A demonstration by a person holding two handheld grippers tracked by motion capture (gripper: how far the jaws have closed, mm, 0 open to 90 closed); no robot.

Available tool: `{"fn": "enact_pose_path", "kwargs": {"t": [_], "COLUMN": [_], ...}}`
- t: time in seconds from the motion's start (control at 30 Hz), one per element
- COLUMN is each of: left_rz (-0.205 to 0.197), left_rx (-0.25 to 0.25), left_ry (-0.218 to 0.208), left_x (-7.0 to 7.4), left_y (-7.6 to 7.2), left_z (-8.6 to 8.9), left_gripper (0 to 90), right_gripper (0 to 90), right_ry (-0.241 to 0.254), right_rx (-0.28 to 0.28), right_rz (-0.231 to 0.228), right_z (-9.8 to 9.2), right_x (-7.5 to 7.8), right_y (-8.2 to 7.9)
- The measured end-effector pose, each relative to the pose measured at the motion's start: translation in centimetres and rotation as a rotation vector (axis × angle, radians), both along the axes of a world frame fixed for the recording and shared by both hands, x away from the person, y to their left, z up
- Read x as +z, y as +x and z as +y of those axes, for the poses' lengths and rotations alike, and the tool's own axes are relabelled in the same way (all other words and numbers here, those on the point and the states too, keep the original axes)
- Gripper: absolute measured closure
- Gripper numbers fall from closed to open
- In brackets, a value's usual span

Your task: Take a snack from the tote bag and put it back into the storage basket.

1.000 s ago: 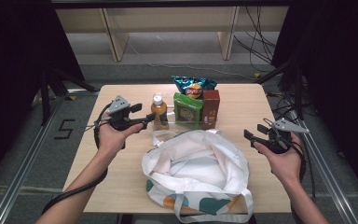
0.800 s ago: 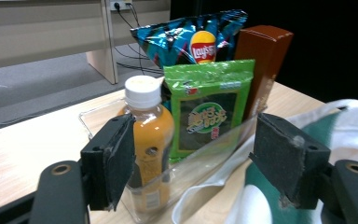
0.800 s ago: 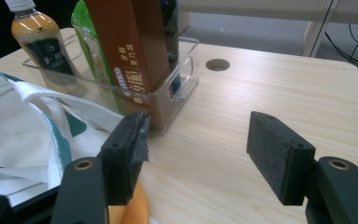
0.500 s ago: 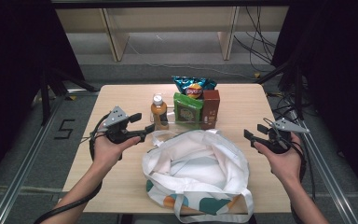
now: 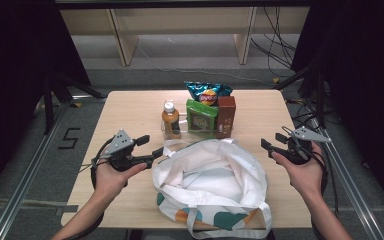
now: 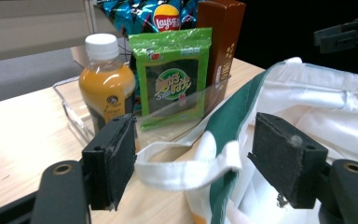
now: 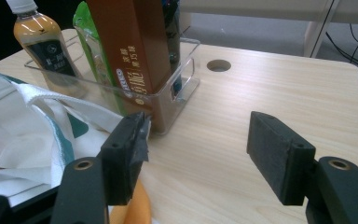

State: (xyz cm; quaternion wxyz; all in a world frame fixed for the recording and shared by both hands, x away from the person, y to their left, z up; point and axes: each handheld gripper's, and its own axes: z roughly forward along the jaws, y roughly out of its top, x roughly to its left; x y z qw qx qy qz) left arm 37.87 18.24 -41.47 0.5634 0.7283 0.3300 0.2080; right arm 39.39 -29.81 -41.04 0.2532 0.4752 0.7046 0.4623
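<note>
Straddling the bag handle (image 6: 186,165), left gripper (image 5: 149,148): jaws parted, pads clear of the strap on both sides, nothing clenched yet. Recommended closure: centre the white strap between the pads, then pinch squarely so the mouth lifts open without dragging the tote bag (image 5: 215,187), which lies at the table's (image 5: 130,107) near edge before the clear bin (image 7: 177,93) of snacks. Forearm low, gripper level, pointing right. Right gripper (image 5: 274,145): parted, empty, held level beside the bag.
</note>
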Motion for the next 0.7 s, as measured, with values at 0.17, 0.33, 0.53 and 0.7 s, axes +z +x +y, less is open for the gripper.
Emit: {"fn": "enact_pose_path", "kwargs": {"t": [0.17, 0.33, 0.53, 0.7], "left_rz": [0.019, 0.032, 0.056, 0.064], "left_rx": [0.008, 0.000, -0.016, 0.003], "left_ry": [0.000, -0.001, -0.002, -0.018], "left_x": [-1.0, -1.7, -2.3, -2.8], "left_y": [-1.0, -1.7, -2.7, -3.1], "left_z": [0.6, 0.8, 0.7, 0.9], "left_gripper": [29.9, 29.7, 29.6, 29.8], "right_gripper": [38.6, 38.6, 38.5, 38.4], "right_ry": [-0.005, -0.002, 0.007, 0.008], "right_rx": [0.002, -0.002, -0.016, -0.012], "right_rz": [0.009, 0.007, 0.028, 0.020], "right_z": [0.0, 0.2, 0.3, 0.3], "right_x": [-0.1, 0.0, -0.1, -0.3], "right_y": [0.0, 0.0, -0.2, 0.0]}}
